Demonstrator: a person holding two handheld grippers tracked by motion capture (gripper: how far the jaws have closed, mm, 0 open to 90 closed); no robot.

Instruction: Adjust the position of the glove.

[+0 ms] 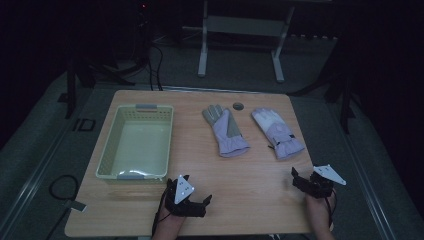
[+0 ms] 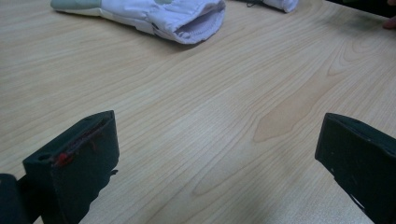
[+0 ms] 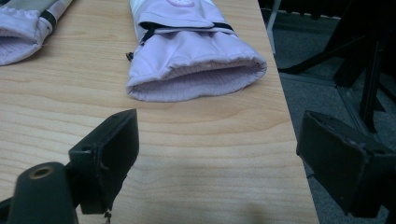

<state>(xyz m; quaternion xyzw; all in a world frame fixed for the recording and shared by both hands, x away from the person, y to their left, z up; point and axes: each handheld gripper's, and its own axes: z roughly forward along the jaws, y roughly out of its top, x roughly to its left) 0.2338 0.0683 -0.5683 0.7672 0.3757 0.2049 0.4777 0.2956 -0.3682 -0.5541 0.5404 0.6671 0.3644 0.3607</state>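
Observation:
Two lilac winter gloves lie on the wooden table [image 1: 250, 175], cuffs toward me. The left glove [image 1: 226, 131] [image 2: 159, 14] lies palm up with a grey palm; the right glove [image 1: 278, 133] [image 3: 191, 60] shows a white back. A pale green basket [image 1: 136, 142] stands at the left, nothing inside it. My left gripper [image 1: 192, 192] [image 2: 217, 158] rests open near the table's front edge, below the basket's right corner. My right gripper [image 1: 305, 177] [image 3: 217, 154] is open at the front right corner, just short of the right glove's cuff. Neither holds anything.
A small dark round disc [image 1: 238, 105] lies at the table's far edge between the gloves. The table's right edge [image 3: 285, 121] runs close beside my right gripper, with grey floor beyond. A white frame's legs [image 1: 202, 55] stand behind the table.

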